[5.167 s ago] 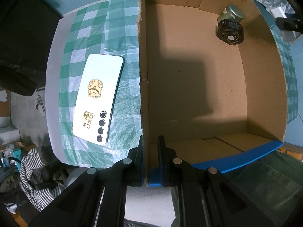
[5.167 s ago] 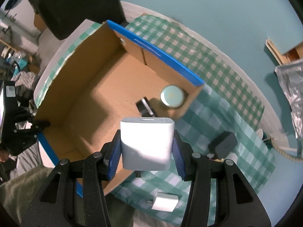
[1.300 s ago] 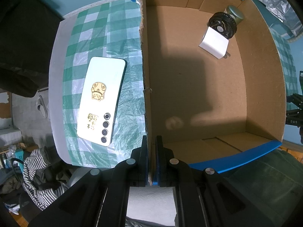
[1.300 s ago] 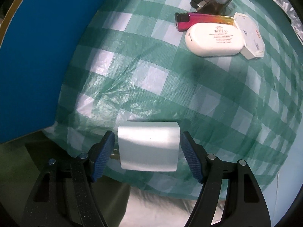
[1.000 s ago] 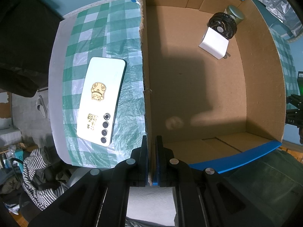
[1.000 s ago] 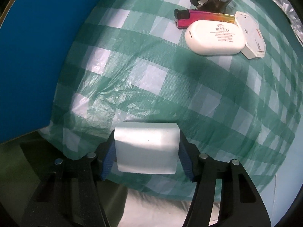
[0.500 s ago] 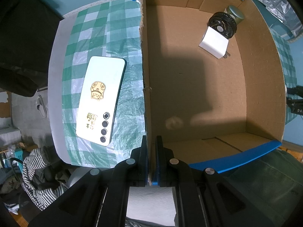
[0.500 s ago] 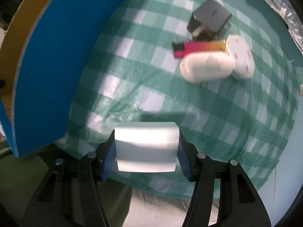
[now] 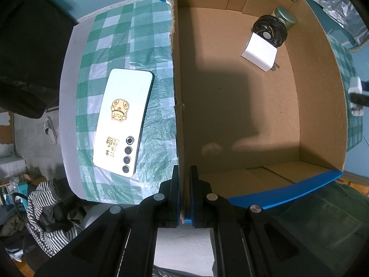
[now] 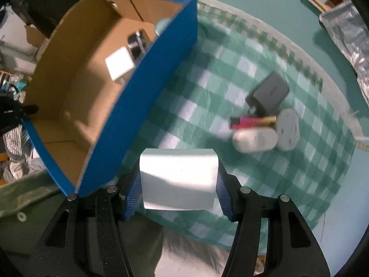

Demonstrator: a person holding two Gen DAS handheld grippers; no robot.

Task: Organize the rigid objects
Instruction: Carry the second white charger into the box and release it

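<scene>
My left gripper [image 9: 184, 196] is shut on the near left wall of the cardboard box [image 9: 177, 92] and holds it. In the box's far right corner lie a white charger [image 9: 259, 52], a black round fan [image 9: 271, 31] and a green tin [image 9: 284, 16]. My right gripper [image 10: 178, 182] is shut on a second white charger block [image 10: 178, 180], held above the checkered cloth just right of the box's blue wall [image 10: 147, 94]. The box interior also shows in the right wrist view [image 10: 76, 73].
A white phone [image 9: 123, 122] lies face down on the green checkered cloth left of the box. On the cloth to the right lie a black adapter [image 10: 269, 93], a pink lighter [image 10: 252, 121], a white oval case [image 10: 254, 140] and a white octagonal piece [image 10: 288, 129].
My right gripper closed on the second white charger, lifted it off the cloth and swung toward the box. The left gripper and box have stayed still.
</scene>
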